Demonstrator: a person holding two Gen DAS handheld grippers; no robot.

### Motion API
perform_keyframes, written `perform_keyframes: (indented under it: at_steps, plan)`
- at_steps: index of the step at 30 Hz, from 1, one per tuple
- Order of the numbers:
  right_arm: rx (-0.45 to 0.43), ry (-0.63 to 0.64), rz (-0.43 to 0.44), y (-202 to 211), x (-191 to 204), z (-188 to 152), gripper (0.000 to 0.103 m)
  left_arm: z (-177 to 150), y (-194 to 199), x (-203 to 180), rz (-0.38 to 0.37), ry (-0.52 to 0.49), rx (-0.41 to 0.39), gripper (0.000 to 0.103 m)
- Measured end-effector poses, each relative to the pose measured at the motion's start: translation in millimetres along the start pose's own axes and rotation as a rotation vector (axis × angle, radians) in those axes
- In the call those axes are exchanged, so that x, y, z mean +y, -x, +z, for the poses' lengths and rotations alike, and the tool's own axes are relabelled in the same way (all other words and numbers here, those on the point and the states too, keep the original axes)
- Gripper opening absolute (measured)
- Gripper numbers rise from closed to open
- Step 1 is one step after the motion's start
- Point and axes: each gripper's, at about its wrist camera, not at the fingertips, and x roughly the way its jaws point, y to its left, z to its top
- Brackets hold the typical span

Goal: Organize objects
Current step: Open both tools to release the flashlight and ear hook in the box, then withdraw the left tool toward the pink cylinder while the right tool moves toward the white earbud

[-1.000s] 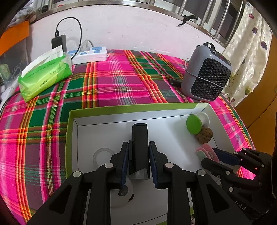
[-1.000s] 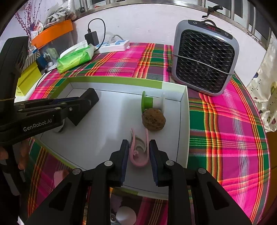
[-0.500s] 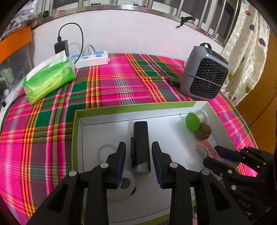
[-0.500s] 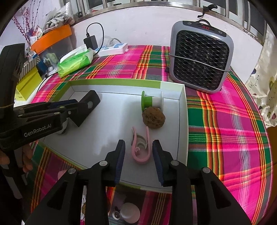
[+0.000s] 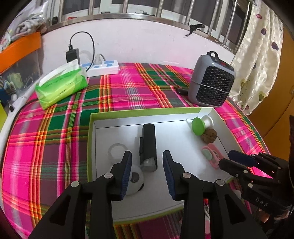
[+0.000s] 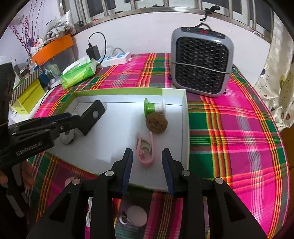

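While both jaws have just been opening, left gripper (image 5: 147, 165) straddles the stiff, smooth black rectangular flashlight (image 5: 148, 145); right gripper (image 6: 147, 161) frames the light, springy pink plastic clip (image 6: 145, 150), neither gripped.

A lived-in room of a home. The counter (image 5: 128, 92) wears a bright pink-and-green plaid cloth. On it sit a green pack of tissues (image 5: 61, 86), a white power strip (image 5: 102, 67) with a black charger (image 5: 72, 55) plugged in, and a small grey fan heater (image 6: 201, 60) at the far right. A barred window (image 5: 147, 9) runs along the far wall; a patterned curtain (image 5: 257, 55) hangs at right. Cluttered boxes (image 6: 27, 95) crowd the left.
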Motion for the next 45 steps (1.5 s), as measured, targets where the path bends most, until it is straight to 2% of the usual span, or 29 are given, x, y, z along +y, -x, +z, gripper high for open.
perform_keyframes:
  at_steps: [7,17,27,34,42,45]
  plan:
    - [-0.023,-0.007,-0.005,10,1,-7,0.034,-7,16,1,0.001,0.016,-0.03,0.033]
    - [-0.081,-0.03,-0.03,32,-2,-21,0.035,-24,53,0,0.002,0.041,-0.118,0.033]
    - [-0.131,-0.059,-0.068,57,-9,-41,0.035,-50,64,-16,-0.054,0.015,-0.076,0.033]
    - [-0.113,-0.076,-0.071,58,-15,-57,0.035,-65,53,-37,-0.071,-0.013,0.006,0.035]
    - [-0.099,-0.091,-0.056,59,-19,-70,0.035,-73,46,-45,-0.064,0.009,0.041,0.035]
    - [-0.094,-0.093,-0.048,59,-19,-73,0.035,-76,45,-48,-0.089,0.014,0.051,0.035]
